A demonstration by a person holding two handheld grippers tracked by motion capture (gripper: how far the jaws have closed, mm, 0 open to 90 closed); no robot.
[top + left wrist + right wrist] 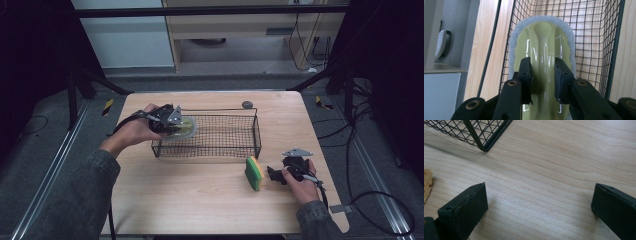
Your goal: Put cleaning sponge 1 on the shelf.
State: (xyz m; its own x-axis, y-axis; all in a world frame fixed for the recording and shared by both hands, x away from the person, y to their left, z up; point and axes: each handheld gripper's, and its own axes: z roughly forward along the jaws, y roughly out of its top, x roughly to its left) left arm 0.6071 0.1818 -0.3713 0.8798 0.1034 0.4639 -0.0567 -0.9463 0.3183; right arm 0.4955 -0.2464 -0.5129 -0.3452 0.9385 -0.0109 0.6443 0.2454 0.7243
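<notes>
My left gripper is shut on a pale yellow-green scrubber with a grey pad rim, at the left end of the black wire basket. In the left gripper view the pads clamp the scrubber's raised glossy handle, and the basket mesh lies behind and below it. A green and yellow sponge stands on edge on the table at the front right. Just right of the sponge, my right gripper is open and holds nothing. In the right gripper view its jaws stand wide apart over bare wood, with the sponge's corner at the left edge.
The wooden table carries the basket in its middle. A small dark round object sits near the far edge behind the basket. A corner of the basket lies ahead of the right gripper. Cables trail over the floor to the right.
</notes>
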